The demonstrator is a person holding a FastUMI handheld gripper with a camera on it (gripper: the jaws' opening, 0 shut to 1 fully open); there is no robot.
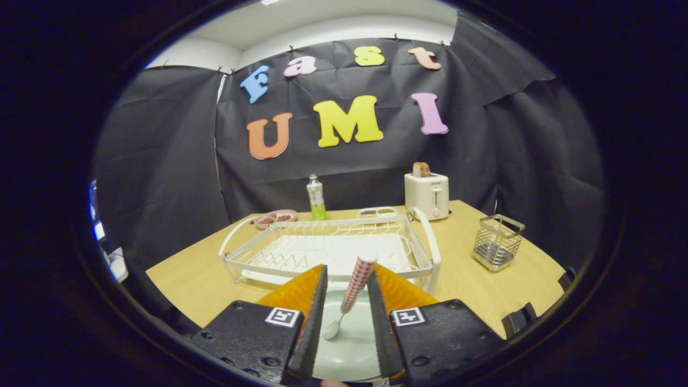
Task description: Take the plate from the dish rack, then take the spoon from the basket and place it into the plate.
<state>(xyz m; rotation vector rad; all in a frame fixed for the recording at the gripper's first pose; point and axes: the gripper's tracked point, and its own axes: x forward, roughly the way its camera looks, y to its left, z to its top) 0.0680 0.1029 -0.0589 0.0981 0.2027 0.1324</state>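
The spoon (352,293) stands tilted between the gripper's (346,301) parted fingers, bowl resting on the plate (349,349) at the table's (462,279) near edge. Beyond sits the dish rack (328,250); the basket (497,242) stands toward the right edge.

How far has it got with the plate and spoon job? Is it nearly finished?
Nearly. The plate already lies on the table in front of the empty dish rack. The spoon is out of the basket and sits between the fingers of the claw, its bowl down at the plate. I can't tell if the fingers press it. Left: let go and back away.
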